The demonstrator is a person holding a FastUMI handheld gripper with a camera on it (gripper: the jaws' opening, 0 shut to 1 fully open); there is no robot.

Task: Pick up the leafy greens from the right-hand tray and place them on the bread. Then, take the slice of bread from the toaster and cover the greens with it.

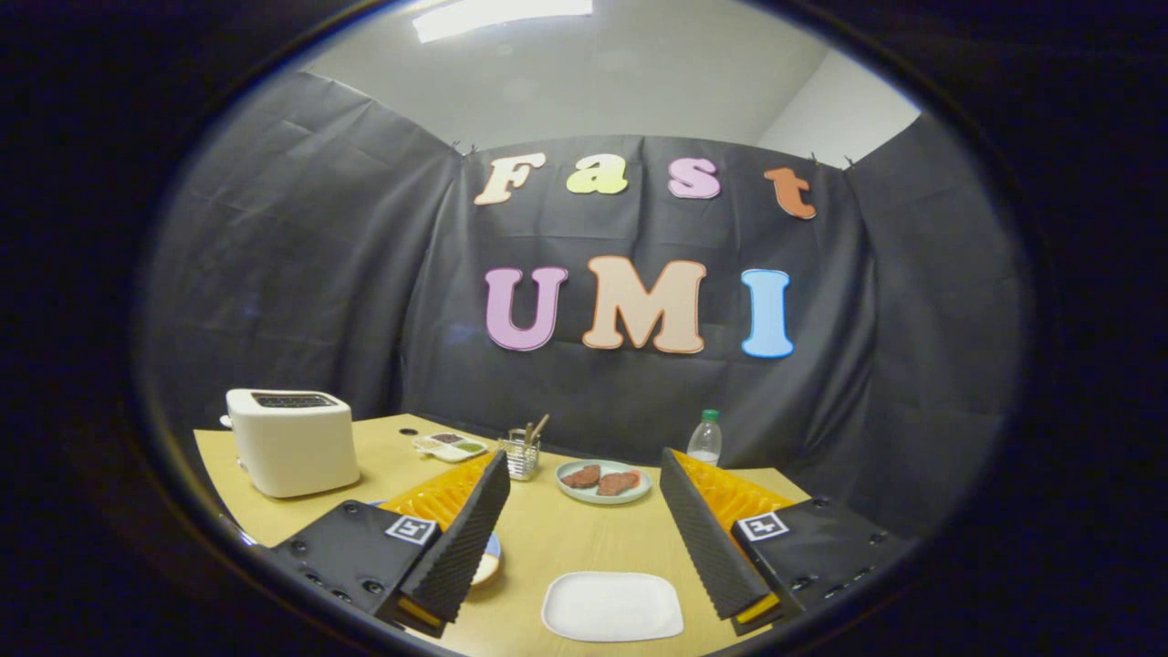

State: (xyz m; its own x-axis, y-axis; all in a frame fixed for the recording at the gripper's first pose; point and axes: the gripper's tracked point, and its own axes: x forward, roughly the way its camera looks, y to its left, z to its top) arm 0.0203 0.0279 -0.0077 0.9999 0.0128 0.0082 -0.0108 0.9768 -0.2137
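Two fingers of the gripper (584, 525) spread wide above a white tray (611, 606).

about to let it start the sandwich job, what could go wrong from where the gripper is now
1. The gripper is open, its fingers apart above the table, holding nothing; the divided tray sits far beyond them beside the utensil cup, which a reach could knock.
2. The toaster stands off to the side, and no bread visibly sticks up from its slots.
3. A fingertip hides part of a small plate, so that side is uncertain.
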